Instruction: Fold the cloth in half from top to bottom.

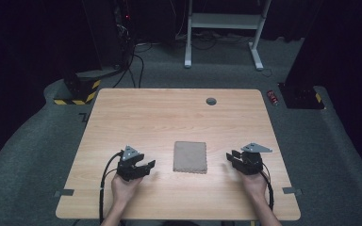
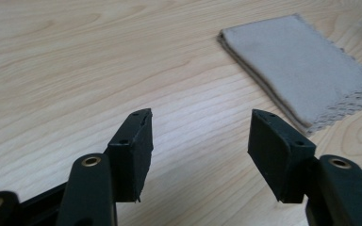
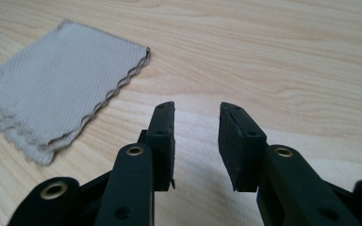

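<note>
I've got the folded cloth point(image 1: 190, 157) lying flat on the table point(image 1: 169, 113), a little toward my edge of it, squarely between my two tools and touched by neither. My left gripper point(image 1: 147, 165) sits off the cloth's left edge with its jaws wide apart and nothing between them; in the left gripper view the cloth point(image 2: 301, 70) lies ahead and to the right. My right gripper point(image 1: 231, 157) rests off the right edge, jaws parted more narrowly and also empty, with the cloth point(image 3: 56, 89) ahead and to the left in its own view. The right one looks a touch nearer, I'd say. The cloth's longer sides run away from me, its scalloped edge nearest me, so each tool faces a long side. Bare wood grain all round, one grey grommet point(image 1: 211, 101) at the far side. Beyond that, grey carpet, a white desk frame point(image 1: 224, 28) and dark curtains.
</note>
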### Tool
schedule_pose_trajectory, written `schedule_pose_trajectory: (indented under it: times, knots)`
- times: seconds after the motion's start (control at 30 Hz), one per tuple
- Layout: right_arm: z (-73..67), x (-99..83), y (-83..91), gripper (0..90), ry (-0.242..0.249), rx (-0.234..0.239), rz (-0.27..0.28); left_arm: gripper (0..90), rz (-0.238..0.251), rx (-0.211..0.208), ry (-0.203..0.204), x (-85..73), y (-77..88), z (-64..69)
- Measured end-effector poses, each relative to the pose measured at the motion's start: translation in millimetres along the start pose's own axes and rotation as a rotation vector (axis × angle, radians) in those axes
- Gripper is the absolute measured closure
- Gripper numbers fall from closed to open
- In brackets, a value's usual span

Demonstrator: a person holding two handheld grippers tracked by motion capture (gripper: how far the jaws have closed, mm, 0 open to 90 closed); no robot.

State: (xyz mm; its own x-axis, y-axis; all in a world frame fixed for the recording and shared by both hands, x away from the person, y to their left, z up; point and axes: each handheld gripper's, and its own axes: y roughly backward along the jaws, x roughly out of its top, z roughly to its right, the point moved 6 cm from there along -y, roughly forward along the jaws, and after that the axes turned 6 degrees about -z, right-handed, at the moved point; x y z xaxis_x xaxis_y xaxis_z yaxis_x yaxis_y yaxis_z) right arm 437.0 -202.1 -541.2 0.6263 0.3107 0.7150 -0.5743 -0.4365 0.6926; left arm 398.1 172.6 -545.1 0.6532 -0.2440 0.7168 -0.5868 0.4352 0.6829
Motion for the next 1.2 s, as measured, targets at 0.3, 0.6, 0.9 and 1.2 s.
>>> schedule_pose_trajectory:
  times: [0.3, 0.6, 0.9, 1.2]
  knots:
    - [1.2, -18.7, 10.3, 66.1, 0.017, -0.034, -0.022, 40.6, -0.008, 0.063, 0.008, -12.6, 3.6, -13.7]
    - [3.4, -31.6, 17.0, 66.1, 0.007, -0.047, -0.026, 40.6, -0.011, 0.091, 0.012, -19.1, 4.0, -17.7]
    - [3.6, -42.4, 20.3, 65.9, 0.023, -0.060, -0.038, 40.5, -0.017, 0.109, 0.015, -25.1, 4.3, -20.2]
    - [3.3, -46.5, 20.3, 64.5, 0.036, -0.065, -0.047, 39.9, -0.025, 0.113, 0.013, -28.6, 4.6, -20.6]
